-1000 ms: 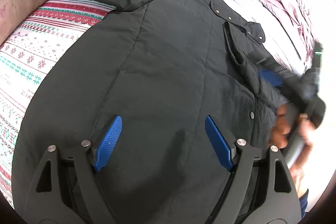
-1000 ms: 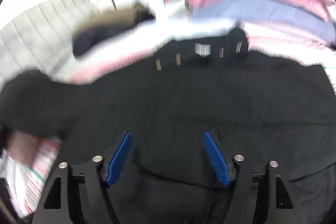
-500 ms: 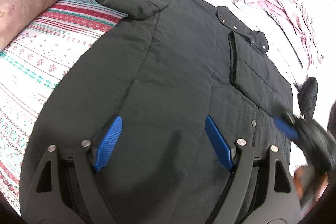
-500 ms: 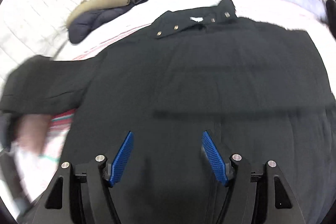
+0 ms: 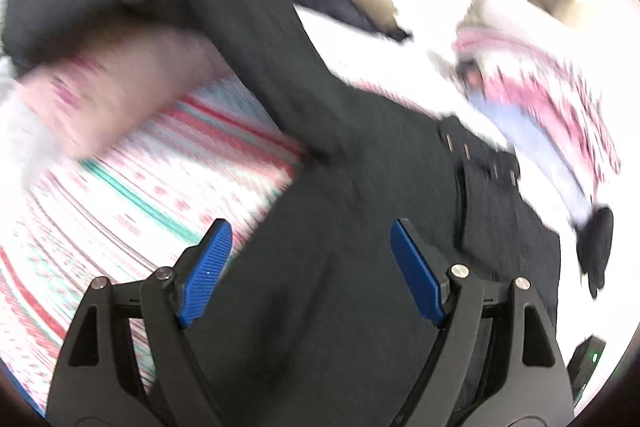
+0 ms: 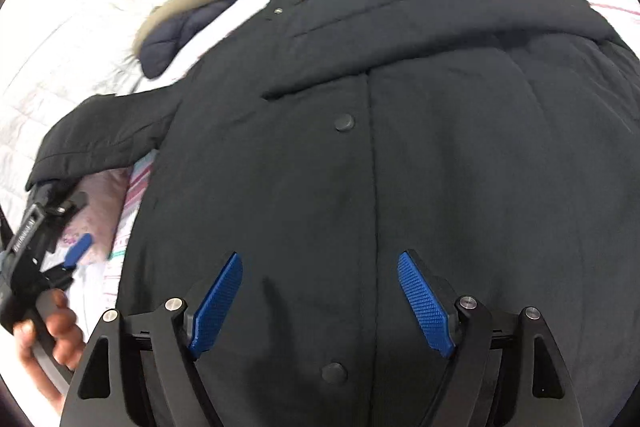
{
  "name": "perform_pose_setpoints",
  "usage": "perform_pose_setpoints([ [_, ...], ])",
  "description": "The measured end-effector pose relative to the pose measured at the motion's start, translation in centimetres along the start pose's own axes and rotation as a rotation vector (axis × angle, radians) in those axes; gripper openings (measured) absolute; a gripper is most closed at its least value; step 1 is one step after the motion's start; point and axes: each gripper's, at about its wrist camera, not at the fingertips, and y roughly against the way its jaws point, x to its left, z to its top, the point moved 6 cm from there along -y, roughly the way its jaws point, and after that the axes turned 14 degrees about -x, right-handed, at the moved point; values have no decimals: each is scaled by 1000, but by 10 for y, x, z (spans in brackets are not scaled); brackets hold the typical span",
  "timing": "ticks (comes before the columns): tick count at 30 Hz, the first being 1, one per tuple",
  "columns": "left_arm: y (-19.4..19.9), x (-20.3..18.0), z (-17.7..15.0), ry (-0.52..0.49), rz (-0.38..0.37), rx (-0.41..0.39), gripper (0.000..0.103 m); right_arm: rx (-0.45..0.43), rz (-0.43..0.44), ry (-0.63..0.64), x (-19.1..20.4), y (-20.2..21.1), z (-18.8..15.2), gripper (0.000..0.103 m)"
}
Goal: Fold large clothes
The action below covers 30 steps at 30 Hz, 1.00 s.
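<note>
We are viewing: black coat [image 6: 400,131] lying flat on bed [image 6: 56,59]; right claw [image 6: 320,303] hovering agape above; left claw [image 6: 60,247] beside its sleeve [image 6: 104,131].

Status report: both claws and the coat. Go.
Left claw open, empty, above the coat's side. Right claw open, empty, over the coat front. One sleeve folded across the chest, other sleeve still spread out. Nothing in the way.

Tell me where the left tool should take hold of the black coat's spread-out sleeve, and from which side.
Grip the cuff end of the sleeve: it lies flat, stretched away from the black coat, nothing on top. Probably best to come from the outer side, where the left tool already sits, open, and slide one finger beneath the cuff edge. The right tool is open too.
</note>
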Motion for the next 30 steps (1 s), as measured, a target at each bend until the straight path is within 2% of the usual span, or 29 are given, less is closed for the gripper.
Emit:
perform_pose_setpoints([
  [1,4,8,14,23,20,-47,82,-23,-12,18,1,3,4,82],
  [3,0,16,34,54,46,-92,82,-72,-28,65,6,11,15,82],
  [6,-28,25,52,87,95,-89,82,-152,-23,144,12,28,24,82],
  [9,-66,25,62,77,162,-79,82,-153,-59,145,3,30,25,82],
  [11,-84,20,74,8,215,-127,81,-122,-48,120,-1,23,23,82],
  [13,-94,11,79,-78,270,-161,61,-103,-44,89,-6,20,23,82],
  [14,-98,7,79,-129,304,-164,27,-103,-43,82,-8,21,23,82],
  [15,-100,4,79,-155,319,-163,8,-105,-41,76,-10,22,24,82],
  [19,-86,-17,81,-139,225,-247,8,-112,-34,64,-15,26,26,82],
  [23,-71,-65,75,-226,135,-335,8,-96,-24,35,-17,23,26,82],
  [26,-74,-113,56,-320,50,-324,8,-101,-26,11,-23,25,29,82],
  [28,-80,-151,25,-435,-11,-282,14,-110,-33,-22,-32,28,32,82],
  [30,-86,-188,-20,-602,-79,-224,33,-113,-39,-63,-43,30,35,82],
])
